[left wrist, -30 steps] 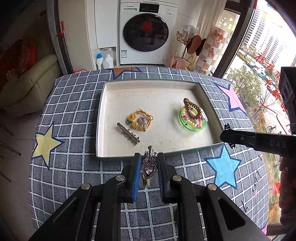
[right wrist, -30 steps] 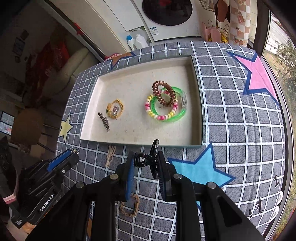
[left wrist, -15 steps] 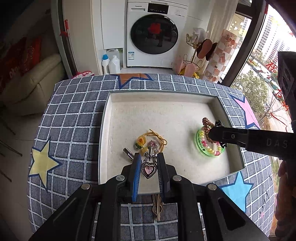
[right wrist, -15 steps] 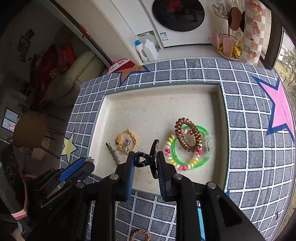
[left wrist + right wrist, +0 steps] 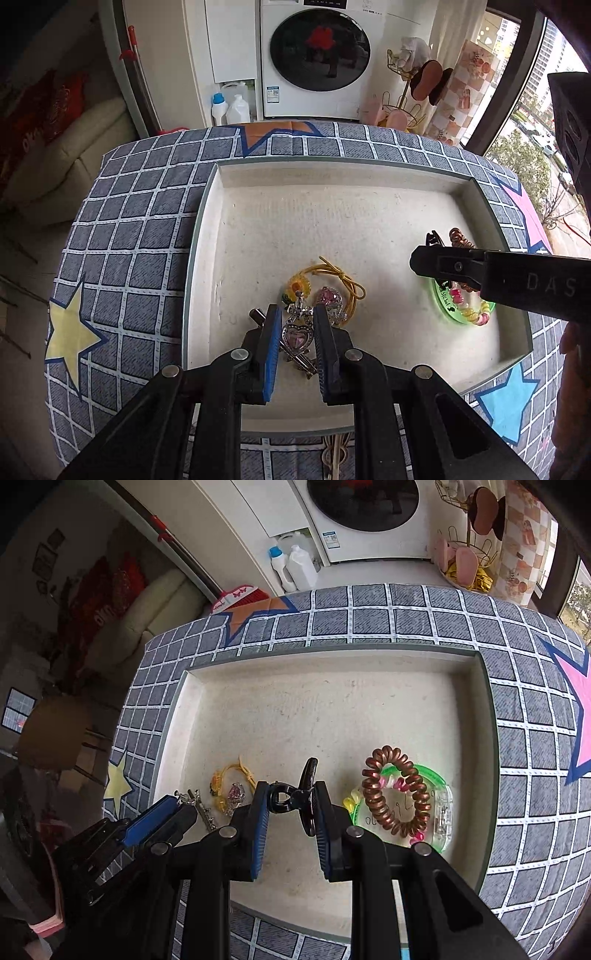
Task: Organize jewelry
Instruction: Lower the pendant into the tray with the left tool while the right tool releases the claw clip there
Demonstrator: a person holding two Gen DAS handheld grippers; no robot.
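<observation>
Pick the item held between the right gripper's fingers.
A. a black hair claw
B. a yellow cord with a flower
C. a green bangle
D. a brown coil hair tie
A: in the right wrist view the right gripper is shut on the black hair claw, while the coil tie, yellow cord and green bangle lie in the tray.
</observation>
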